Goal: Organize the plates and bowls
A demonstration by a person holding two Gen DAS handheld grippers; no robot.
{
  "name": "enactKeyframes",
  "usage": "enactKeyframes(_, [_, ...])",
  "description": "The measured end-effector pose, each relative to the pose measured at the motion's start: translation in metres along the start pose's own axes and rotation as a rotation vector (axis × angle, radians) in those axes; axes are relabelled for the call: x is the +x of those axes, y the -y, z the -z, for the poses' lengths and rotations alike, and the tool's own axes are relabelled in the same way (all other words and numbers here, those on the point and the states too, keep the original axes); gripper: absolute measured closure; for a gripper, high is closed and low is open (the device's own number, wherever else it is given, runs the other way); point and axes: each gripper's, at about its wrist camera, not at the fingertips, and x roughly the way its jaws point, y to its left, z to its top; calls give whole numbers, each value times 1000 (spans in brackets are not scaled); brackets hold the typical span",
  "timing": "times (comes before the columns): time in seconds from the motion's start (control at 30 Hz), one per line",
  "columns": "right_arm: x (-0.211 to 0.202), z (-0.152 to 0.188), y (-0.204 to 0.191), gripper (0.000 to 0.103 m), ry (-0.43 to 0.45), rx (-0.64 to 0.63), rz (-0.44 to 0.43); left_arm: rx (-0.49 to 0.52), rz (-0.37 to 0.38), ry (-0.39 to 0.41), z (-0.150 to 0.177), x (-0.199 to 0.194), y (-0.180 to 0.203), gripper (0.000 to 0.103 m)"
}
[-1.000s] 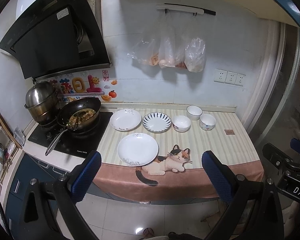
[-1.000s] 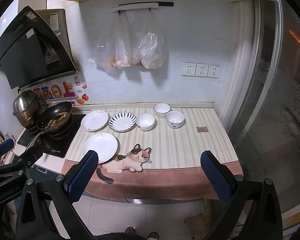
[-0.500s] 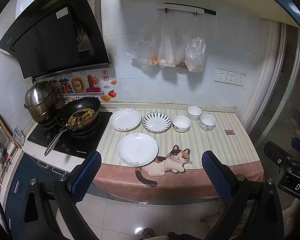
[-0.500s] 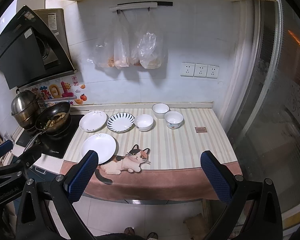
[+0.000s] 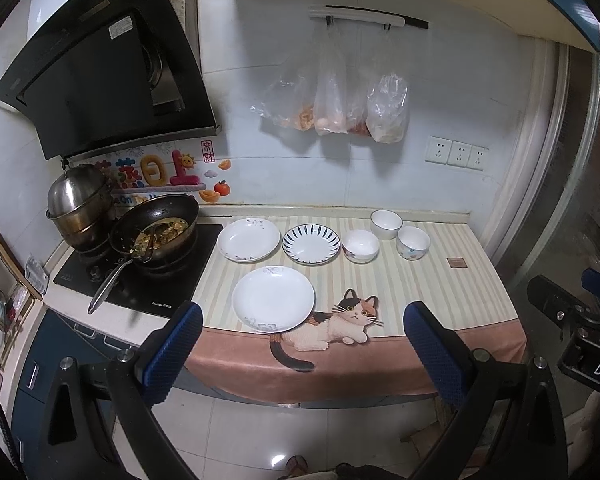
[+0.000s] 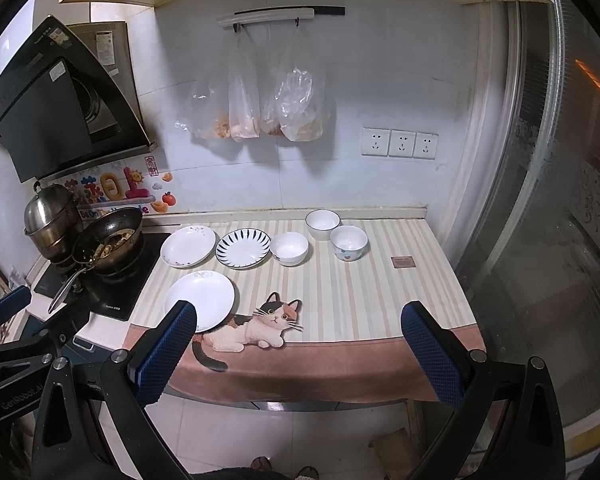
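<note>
Desk [image 5: 440, 280]: 3 plates [image 5: 273, 299] toward the left and front edge, 3 bowls [image 5: 360, 245] toward the back right, all unstacked, presumably awaiting sorting; left claw [image 5: 300, 348] and right claw [image 6: 298, 350] spread wide, empty, short of the front edge.

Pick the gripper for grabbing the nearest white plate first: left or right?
Left, probably. The white plate sits nearly centred ahead of the open left gripper. In the right wrist view it lies off to the left, partly behind the right gripper's finger.
</note>
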Motion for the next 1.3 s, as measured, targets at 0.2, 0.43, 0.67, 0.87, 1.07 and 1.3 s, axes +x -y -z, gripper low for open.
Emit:
enactKeyframes(0.2, [-3,1,-5,0,2,-7,-2,-1,-4,10,3,-3,-7,0])
enactKeyframes(0.43, [-3,2,-9,0,-3,-3,-1,-8,-2,7,5,-4,-13,0])
enactKeyframes(0.67, [1,2,-18,0,-14,-5,0,-11,5,-5,5,5,-17,0])
enactKeyframes(0.87, [26,-2,-27,0,-20,16,-49,-21,-12,11,3,40,-38,0])
enactKeyframes(1.07, [118,9,-36,0,-138,66,-125,-33,-90,-63,8,134,-71,0])
enactKeyframes(1.3, [283,45,-34,0,-379,146,-254,-48,-138,-295,27,286,-108,0])
